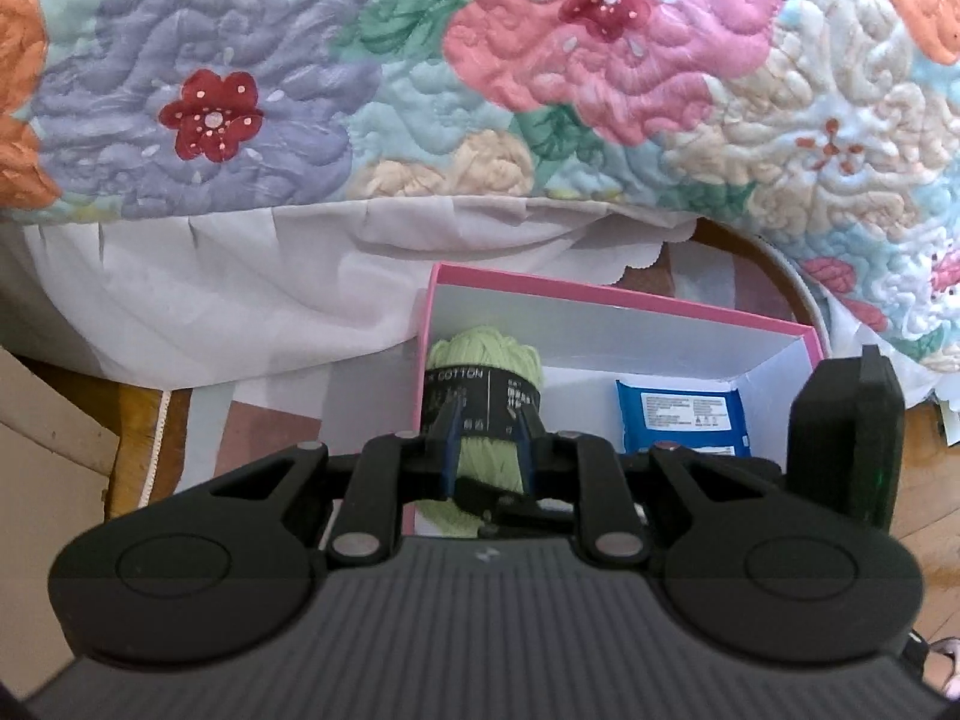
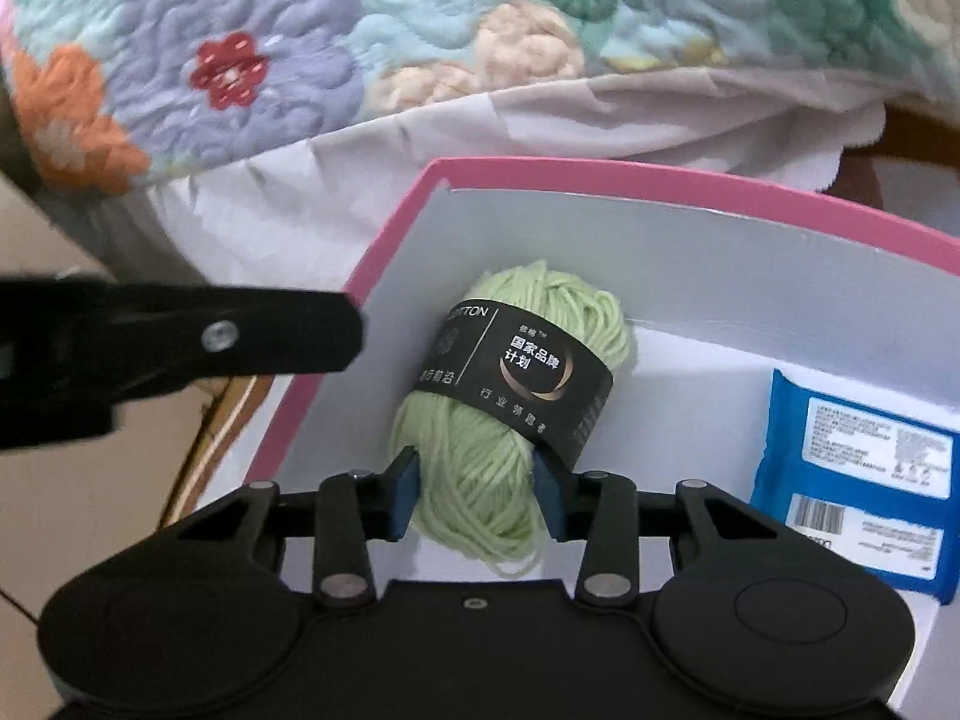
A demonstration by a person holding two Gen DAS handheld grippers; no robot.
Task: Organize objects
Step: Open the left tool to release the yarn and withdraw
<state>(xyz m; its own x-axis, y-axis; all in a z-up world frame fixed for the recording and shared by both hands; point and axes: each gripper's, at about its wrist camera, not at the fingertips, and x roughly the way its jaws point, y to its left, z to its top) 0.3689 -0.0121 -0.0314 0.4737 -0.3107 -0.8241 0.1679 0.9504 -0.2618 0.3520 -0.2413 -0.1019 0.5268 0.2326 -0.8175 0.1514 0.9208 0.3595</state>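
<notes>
Green yarn skein gripped inside the pink box
The right gripper pinches the skein's near end between its blue pads; the left gripper is pressed together, empty

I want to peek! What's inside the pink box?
Inside the pink box lie a ball of green yarn and a blue packet. The right hand-held gripper is squeezing the yarn. The near part of the floor of the box is hidden behind the gripper.

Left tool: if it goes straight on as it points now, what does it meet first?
Probably the yarn, which lies in the box right ahead of the left tool. The depth is unclear.
</notes>
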